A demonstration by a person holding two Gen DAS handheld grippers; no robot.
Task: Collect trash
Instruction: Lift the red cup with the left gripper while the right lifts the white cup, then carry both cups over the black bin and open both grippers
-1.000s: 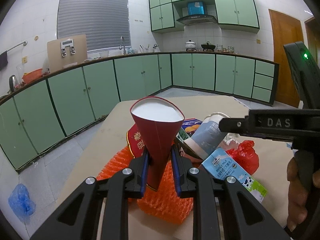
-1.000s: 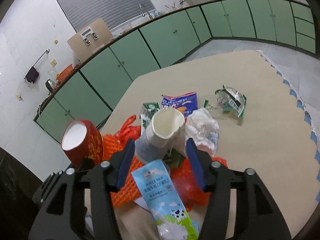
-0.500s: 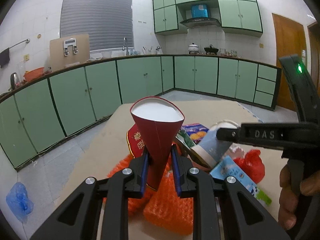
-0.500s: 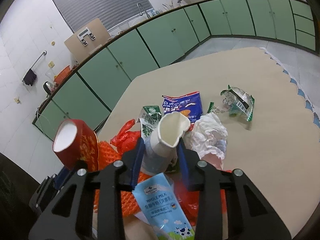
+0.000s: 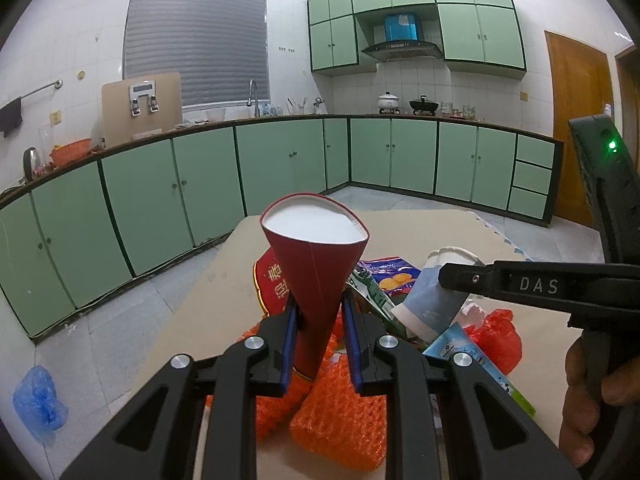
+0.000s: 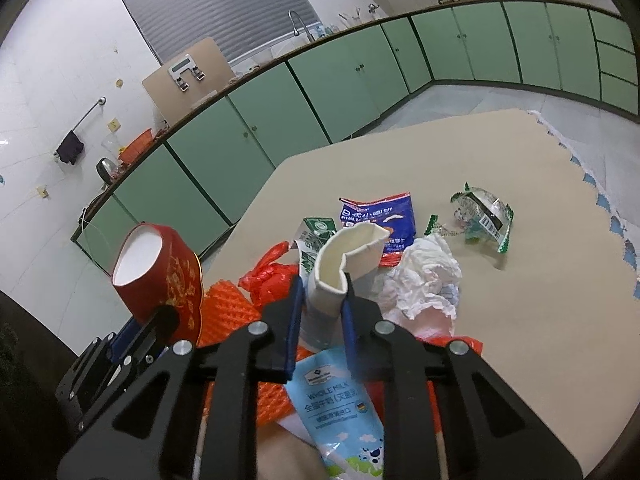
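Note:
My left gripper (image 5: pixel 318 316) is shut on a crushed red paper cup (image 5: pixel 314 264) and holds it above the trash pile; the cup also shows in the right wrist view (image 6: pixel 156 276). My right gripper (image 6: pixel 320 300) is shut on a squashed grey-blue paper cup (image 6: pixel 344 264), seen in the left wrist view (image 5: pixel 436 300) tilted above the pile. Below lie orange foam netting (image 5: pixel 340 412), a red plastic bag (image 5: pixel 496 340), a blue milk pouch (image 6: pixel 340 408), a blue snack bag (image 6: pixel 378 216), crumpled white tissue (image 6: pixel 424 276) and a green wrapper (image 6: pixel 482 212).
The trash sits on a beige table (image 6: pixel 500 320) with a scalloped right edge. Green kitchen cabinets (image 5: pixel 280 160) line the walls behind. A blue plastic bag (image 5: pixel 38 400) lies on the tiled floor at the left. A green milk carton (image 6: pixel 314 236) lies in the pile.
My right gripper has closed on the grey-blue paper cup and lifted it a little. My left gripper still holds the red cup, slightly higher.

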